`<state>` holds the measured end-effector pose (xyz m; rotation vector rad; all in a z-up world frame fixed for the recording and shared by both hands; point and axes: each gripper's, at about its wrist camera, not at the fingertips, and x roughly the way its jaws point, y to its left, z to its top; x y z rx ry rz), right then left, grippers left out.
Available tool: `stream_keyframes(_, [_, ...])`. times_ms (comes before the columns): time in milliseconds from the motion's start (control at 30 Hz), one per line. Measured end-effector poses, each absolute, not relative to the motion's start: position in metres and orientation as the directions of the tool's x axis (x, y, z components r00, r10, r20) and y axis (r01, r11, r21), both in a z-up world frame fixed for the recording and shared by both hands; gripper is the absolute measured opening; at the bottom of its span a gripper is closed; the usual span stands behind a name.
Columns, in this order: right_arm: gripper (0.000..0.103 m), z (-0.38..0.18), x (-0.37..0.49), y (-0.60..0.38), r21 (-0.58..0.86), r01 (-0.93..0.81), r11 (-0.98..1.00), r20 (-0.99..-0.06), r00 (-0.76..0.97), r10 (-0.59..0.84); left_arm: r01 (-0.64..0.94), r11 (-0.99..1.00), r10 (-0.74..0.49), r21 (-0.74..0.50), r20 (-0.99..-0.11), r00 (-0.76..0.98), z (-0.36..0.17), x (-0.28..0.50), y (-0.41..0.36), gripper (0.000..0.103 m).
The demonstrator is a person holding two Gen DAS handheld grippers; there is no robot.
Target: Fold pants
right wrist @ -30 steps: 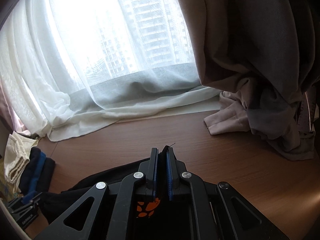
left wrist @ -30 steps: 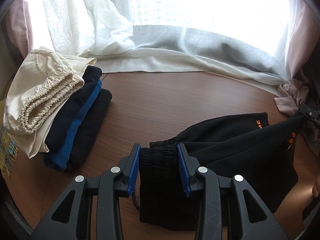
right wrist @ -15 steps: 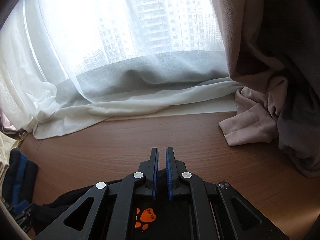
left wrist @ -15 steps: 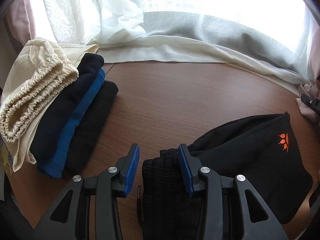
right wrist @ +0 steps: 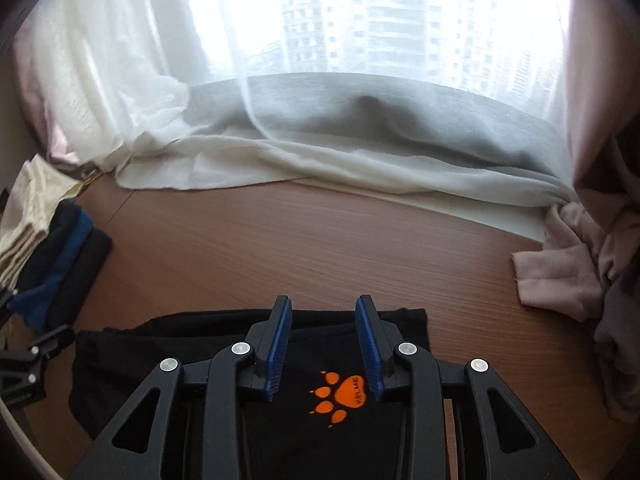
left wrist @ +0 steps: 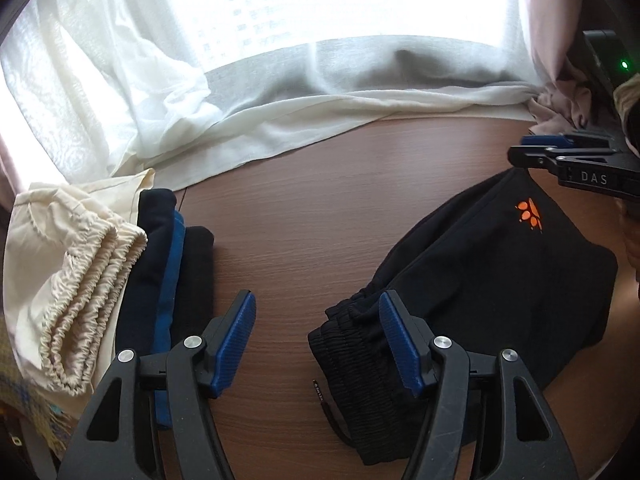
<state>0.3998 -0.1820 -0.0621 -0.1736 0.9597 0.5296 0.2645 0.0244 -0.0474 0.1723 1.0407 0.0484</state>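
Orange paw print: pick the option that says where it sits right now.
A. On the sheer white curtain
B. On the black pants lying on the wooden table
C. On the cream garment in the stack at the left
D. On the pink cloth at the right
B: the orange paw print is on the black pants, which lie folded on the wooden table.

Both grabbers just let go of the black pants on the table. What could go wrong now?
1. The left gripper has just been opening, but its right finger sits over the waistband of the black pants; pulling away might drag the fold open.
2. The right gripper, also just opened, hangs low over the paw logo and might snag the cloth.
3. The drawstring pokes out and could catch.
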Motion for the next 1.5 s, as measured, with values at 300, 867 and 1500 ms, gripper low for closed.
stream_keyframes(300, [0.034,-0.074,0.378,-0.111,0.121,-0.907,0.403,-0.868,0.100,0.487,0.309,0.947,-0.056,0.089,-0.900,0.431,-0.061,0.287,0.007,0.061])
stream_keyframes(867, [0.034,-0.117,0.409,-0.093,0.248,-0.953,0.173,-0.882,-0.148,0.448,0.309,0.940,-0.218,-0.141,-0.948,0.230,-0.106,0.317,0.001,0.006])
stream_keyframes(1500, [0.018,-0.129,0.409,-0.095,0.214,-0.965,0.151,-0.920,-0.148,0.362,0.314,0.946,-0.183,-0.079,-0.931,0.316,-0.081,0.311,-0.001,0.006])
